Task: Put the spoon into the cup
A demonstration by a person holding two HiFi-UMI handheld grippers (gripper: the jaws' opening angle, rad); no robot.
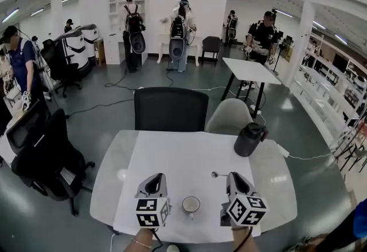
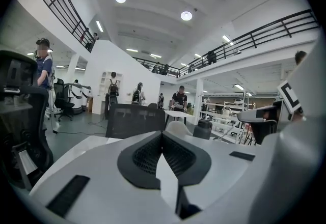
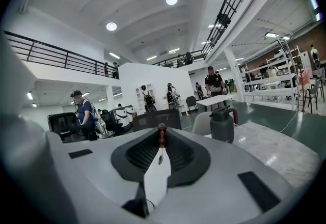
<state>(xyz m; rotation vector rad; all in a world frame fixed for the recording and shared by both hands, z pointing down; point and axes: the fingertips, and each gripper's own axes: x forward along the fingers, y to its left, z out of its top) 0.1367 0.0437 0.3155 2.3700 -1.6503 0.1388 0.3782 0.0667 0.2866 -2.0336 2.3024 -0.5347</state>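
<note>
A small white cup [image 1: 191, 205] stands on the white sheet near the table's front edge, between my two grippers. The spoon [image 1: 215, 174] has its metal bowl to the left of my right gripper [image 1: 231, 177]. The brown handle end of the spoon [image 3: 161, 134] is pinched at the tips of the right gripper [image 3: 161, 139], which is shut on it. The spoon sits behind and to the right of the cup. My left gripper [image 1: 155, 178] is left of the cup. In the left gripper view, the left gripper [image 2: 162, 137] is shut with nothing in it. Neither gripper view shows the cup.
A black jug [image 1: 249, 139] stands at the table's far right, also seen as the jug [image 3: 222, 124] in the right gripper view. A black chair [image 1: 171, 109] and a grey chair [image 1: 229, 116] stand behind the white table [image 1: 109, 188]. People stand farther off.
</note>
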